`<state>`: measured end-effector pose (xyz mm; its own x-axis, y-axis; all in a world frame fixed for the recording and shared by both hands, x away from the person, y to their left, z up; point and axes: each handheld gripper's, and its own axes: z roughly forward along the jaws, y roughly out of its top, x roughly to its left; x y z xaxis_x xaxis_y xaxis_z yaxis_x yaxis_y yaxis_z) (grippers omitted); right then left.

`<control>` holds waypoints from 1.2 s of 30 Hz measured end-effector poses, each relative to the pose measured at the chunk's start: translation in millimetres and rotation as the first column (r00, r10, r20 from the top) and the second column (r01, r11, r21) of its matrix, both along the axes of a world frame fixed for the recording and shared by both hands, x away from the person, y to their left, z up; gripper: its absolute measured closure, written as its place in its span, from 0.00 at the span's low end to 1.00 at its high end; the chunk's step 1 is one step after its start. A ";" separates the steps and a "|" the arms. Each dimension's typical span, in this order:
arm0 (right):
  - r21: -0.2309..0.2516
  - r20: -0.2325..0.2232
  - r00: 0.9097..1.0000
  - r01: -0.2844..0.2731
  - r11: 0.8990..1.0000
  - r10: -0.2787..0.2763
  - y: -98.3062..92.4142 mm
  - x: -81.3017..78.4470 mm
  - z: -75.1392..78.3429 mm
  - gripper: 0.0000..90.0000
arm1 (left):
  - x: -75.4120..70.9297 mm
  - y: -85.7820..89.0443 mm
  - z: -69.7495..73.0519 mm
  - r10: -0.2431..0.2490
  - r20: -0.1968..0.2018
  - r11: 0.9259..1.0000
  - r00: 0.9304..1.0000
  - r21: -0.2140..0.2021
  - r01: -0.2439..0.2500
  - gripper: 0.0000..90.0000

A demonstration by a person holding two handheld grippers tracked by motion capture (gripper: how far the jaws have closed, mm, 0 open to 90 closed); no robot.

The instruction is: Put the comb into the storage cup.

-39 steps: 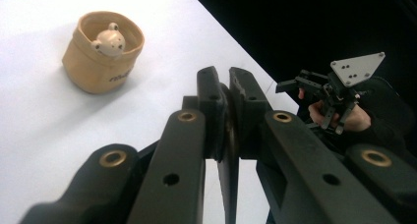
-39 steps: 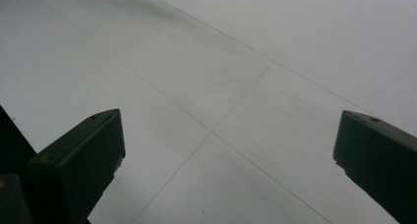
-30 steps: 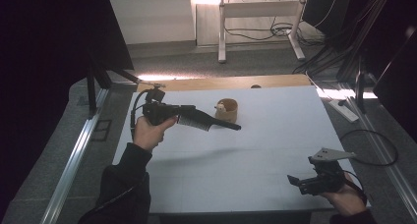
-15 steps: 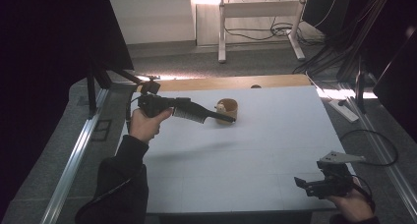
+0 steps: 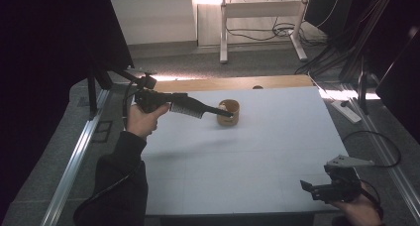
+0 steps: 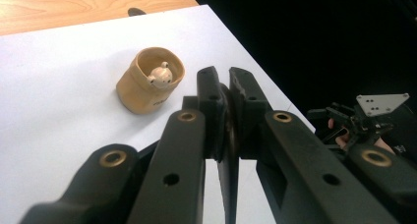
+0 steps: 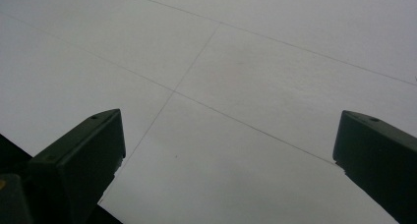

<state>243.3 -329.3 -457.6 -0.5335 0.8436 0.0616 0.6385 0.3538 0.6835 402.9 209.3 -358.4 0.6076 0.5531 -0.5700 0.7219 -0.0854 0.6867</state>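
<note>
A small tan cup [image 5: 228,122] stands at the back middle of the white table [image 5: 247,161]. In the left gripper view the cup [image 6: 142,89] holds a little pale figurine [image 6: 160,75]. My left gripper [image 5: 229,114] is held level above the table, its tips right at the cup as seen from above. Its jaws are shut [image 6: 229,81] with nothing seen between them, and the cup lies ahead and to their left. My right gripper [image 5: 308,187] is low at the near right corner, jaws wide open [image 7: 228,118] over bare table.
A wooden strip [image 5: 223,82] runs along the table's far edge, with a small dark thing [image 5: 256,87] on its border. Metal rails flank both sides. Cables and a power strip [image 5: 346,111] lie on the floor at the right.
My left hand has drawn back to the left and farther from me, its tips now at the cup. My right gripper has slid slightly toward the near edge.
</note>
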 end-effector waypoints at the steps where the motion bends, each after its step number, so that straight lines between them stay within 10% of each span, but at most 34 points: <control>1: 0.004 -0.001 1.000 0.003 1.000 -0.003 -0.6 -0.6 0.2 0.00 | 1.1 0.2 0.8 0.001 0.001 1.000 1.000 0.005 -0.001 0.93; 36: 0.004 -0.004 1.000 0.002 1.000 -0.002 -2.3 -5.1 1.2 0.01 | 45.0 -12.4 8.5 0.092 -0.007 0.994 0.996 0.065 -0.091 0.93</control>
